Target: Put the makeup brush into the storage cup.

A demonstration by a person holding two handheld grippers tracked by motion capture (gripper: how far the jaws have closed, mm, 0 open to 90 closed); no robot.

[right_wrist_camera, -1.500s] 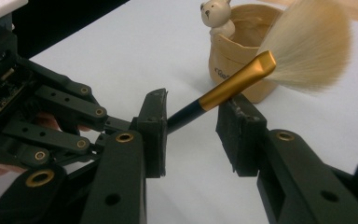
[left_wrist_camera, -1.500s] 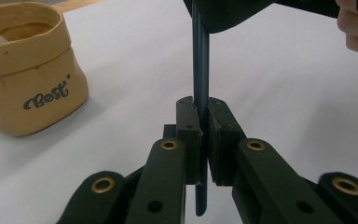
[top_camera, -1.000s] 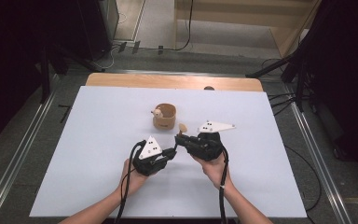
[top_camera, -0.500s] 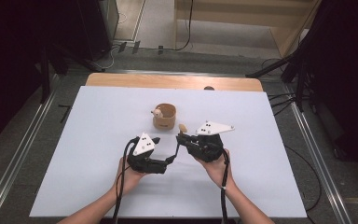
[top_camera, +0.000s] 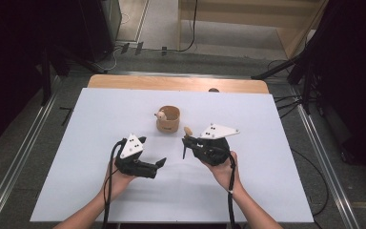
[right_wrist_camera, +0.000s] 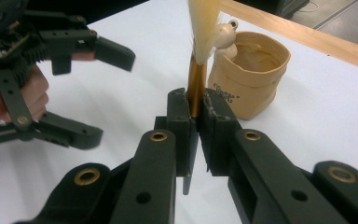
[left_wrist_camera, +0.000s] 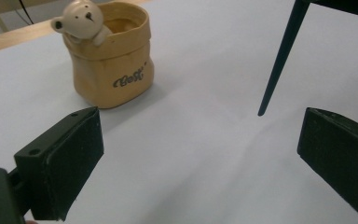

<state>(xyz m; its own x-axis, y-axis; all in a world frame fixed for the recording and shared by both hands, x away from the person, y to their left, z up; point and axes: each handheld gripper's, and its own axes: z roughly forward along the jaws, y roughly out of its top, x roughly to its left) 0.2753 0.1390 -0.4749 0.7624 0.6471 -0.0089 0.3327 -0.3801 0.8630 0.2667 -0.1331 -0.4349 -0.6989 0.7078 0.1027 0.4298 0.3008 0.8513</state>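
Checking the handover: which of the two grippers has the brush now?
The right gripper: its fingers are shut on the brush, while the left gripper has just opened, empty.

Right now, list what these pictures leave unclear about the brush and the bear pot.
- Brush: bristle top cut off by the right gripper view's upper edge; handle middle hidden between the right tool's pads.
- Bear pot: printed word too blurred to read; inside hidden by its wall.
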